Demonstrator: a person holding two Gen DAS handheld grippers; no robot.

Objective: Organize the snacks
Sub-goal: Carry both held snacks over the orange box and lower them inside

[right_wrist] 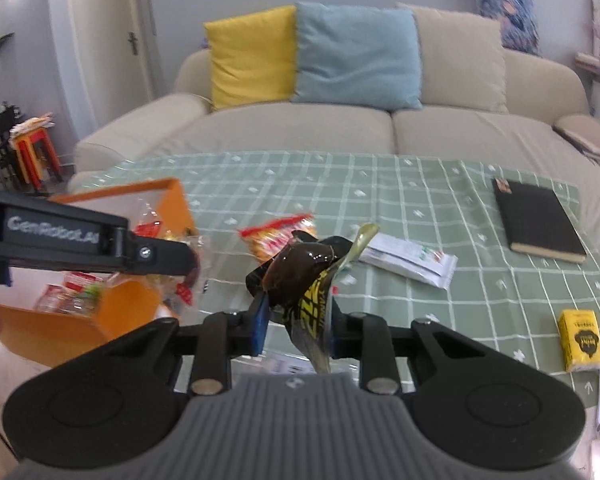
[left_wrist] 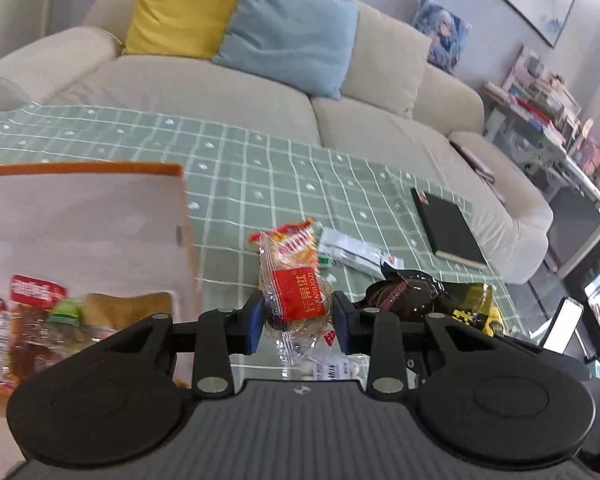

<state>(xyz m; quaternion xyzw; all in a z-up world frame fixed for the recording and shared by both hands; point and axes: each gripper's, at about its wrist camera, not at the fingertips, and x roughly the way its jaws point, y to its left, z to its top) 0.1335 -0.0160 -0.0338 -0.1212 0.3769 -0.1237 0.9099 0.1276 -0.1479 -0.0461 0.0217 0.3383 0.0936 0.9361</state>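
Observation:
My left gripper (left_wrist: 299, 320) is shut on a clear snack packet with a red label (left_wrist: 296, 294), held above the table beside the orange box (left_wrist: 100, 240). The box holds several snack packets (left_wrist: 28, 320). My right gripper (right_wrist: 296, 326) is shut on a dark brown packet with a yellow-black end (right_wrist: 306, 280), lifted off the table; it shows in the left wrist view (left_wrist: 412, 296) too. The left gripper (right_wrist: 180, 264) with its packet shows at the left of the right wrist view, near the box (right_wrist: 140, 304). A red-orange snack packet (right_wrist: 276, 236) lies on the cloth.
The table has a green checked cloth (right_wrist: 420, 200). On it lie a white sachet (right_wrist: 408, 260), a black notebook (right_wrist: 536, 220) and a yellow pack (right_wrist: 580, 340). A beige sofa (right_wrist: 340, 128) with cushions stands behind the table.

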